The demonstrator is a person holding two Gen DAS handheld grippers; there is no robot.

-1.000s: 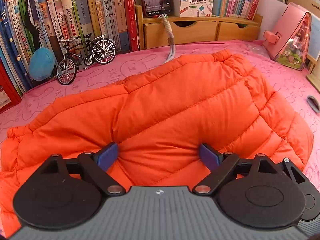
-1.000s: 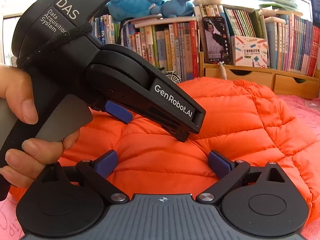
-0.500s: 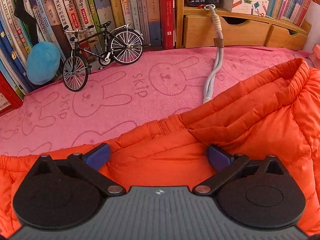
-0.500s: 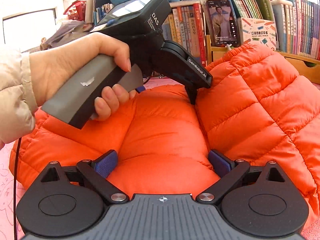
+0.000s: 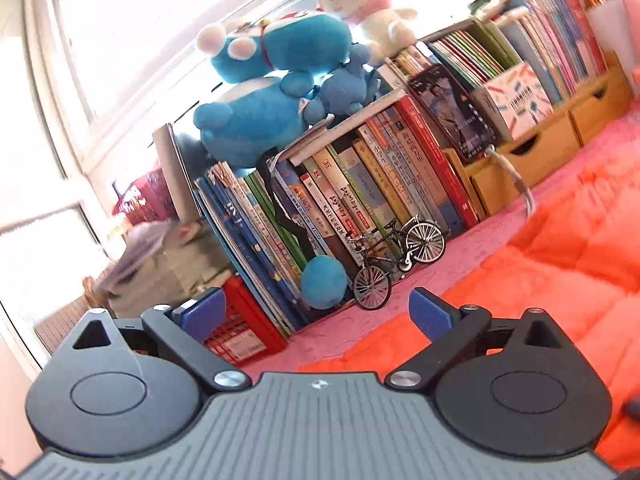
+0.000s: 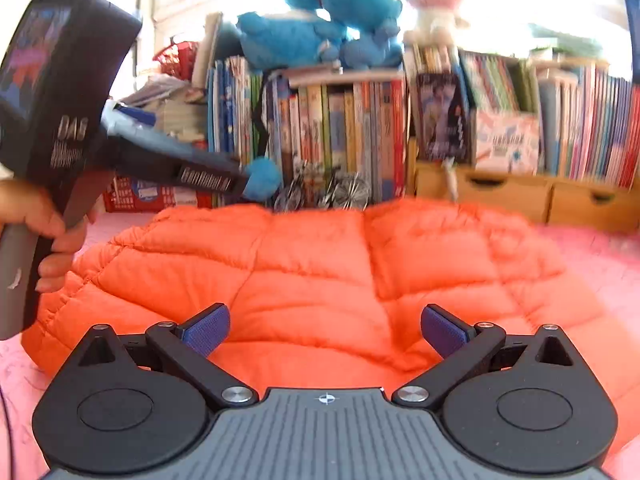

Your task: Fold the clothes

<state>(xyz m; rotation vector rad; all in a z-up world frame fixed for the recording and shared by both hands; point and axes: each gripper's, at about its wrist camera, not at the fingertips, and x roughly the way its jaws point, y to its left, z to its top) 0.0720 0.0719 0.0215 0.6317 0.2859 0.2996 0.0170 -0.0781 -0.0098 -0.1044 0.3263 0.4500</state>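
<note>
Both grippers stand with fingers spread wide, gripping nothing. The orange jacket (image 6: 320, 276) lies bunched on the pink cloth (image 5: 472, 256) in front of the bookshelf (image 6: 344, 136) — the right gripper (image 6: 325, 330) hovers over its near edge, the left gripper (image 5: 316, 312) raised at its left side.

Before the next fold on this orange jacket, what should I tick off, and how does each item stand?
1. Left tongs open and empty: ok; nothing sits between the blue pads.
2. Right tongs open and empty: ok.
3. Orange jacket lying on the pink cloth: ok.
4. Left tongs aimed at the jacket: not ok; they point toward the books and the model bicycle.
5. Jacket folded compactly: cannot tell; its near edge is hidden behind the right tongs.
6. White cord free of the jacket: cannot tell.
</note>
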